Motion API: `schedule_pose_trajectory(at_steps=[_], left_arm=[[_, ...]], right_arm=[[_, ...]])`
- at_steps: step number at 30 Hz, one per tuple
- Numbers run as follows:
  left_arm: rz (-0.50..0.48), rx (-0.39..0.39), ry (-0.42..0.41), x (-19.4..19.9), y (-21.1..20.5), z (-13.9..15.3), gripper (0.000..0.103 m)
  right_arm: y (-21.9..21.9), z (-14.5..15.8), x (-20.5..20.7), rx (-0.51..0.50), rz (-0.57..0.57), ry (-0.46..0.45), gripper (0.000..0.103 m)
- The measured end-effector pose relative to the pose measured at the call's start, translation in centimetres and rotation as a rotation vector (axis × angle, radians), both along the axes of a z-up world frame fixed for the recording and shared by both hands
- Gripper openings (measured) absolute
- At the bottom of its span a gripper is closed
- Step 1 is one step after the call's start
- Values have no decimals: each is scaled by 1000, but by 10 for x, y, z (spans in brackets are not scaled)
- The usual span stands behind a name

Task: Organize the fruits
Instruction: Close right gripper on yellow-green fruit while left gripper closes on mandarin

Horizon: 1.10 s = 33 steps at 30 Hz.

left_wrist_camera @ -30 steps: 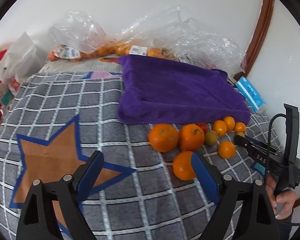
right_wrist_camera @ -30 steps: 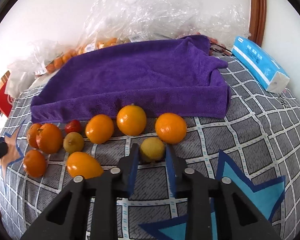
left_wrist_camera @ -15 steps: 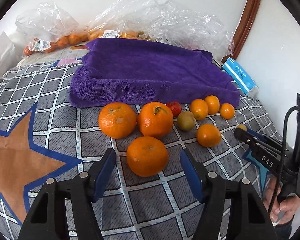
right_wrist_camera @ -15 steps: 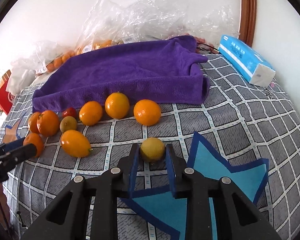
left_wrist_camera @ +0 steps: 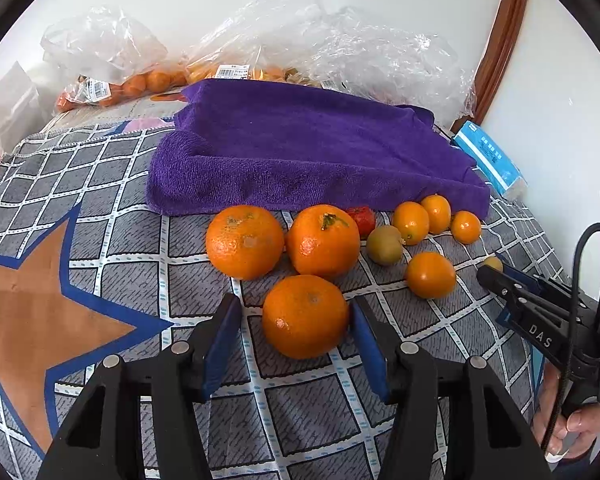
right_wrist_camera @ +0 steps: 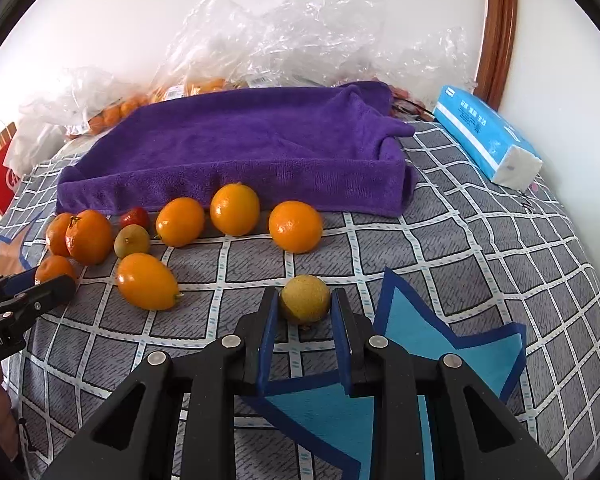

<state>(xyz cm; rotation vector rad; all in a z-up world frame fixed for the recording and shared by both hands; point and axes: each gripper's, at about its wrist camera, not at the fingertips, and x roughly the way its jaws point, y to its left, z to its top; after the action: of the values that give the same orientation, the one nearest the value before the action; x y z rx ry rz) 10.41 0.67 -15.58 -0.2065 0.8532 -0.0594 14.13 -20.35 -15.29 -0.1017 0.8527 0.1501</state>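
Left wrist view: the left gripper [left_wrist_camera: 296,328] sat at lower centre with its blue-padded jaws spread on either side of a mandarin orange [left_wrist_camera: 305,316]; the right-hand pad lay at the fruit's edge and a gap showed on the left. Just above it two larger mandarins [left_wrist_camera: 245,241] lay side by side in mid-frame, touching or nearly touching. To their right lay a small red fruit [left_wrist_camera: 362,219], a greenish-brown fruit [left_wrist_camera: 384,245] and four small orange citrus [left_wrist_camera: 430,274], all along the near edge of a folded purple towel [left_wrist_camera: 308,156]. The fruits rested on a grey checked cloth [left_wrist_camera: 112,208] printed with stars.

Right wrist view: the right gripper [right_wrist_camera: 305,314] occupied lower centre, its jaws drawn close about a small yellow fruit [right_wrist_camera: 305,299], both pads at its sides; whether the fruit rested on the cloth or was lifted could not be told. Clear plastic bags [right_wrist_camera: 284,36] of oranges filled the upper frame behind the towel, and a blue tissue pack [right_wrist_camera: 486,136] lay at upper right.
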Motion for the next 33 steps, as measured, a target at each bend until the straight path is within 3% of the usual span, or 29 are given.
schedule_pose_trajectory(at_steps=[1,4,17,33], left_arm=[[-1,-14,-4,-1,2,0,52],[-22,-87,-18,-2,9,-1,38],[-47,-130,-65,-9,8,4,38],[-54,-117,-123,-16,5,12,38]], right_arm=[[0,-2,2,-5,2,4,26],[2,-3,3,-16,14,0,26],[-14,7,-8,113,37,-78,26],[-18,8,-10,155,33,-95,26]])
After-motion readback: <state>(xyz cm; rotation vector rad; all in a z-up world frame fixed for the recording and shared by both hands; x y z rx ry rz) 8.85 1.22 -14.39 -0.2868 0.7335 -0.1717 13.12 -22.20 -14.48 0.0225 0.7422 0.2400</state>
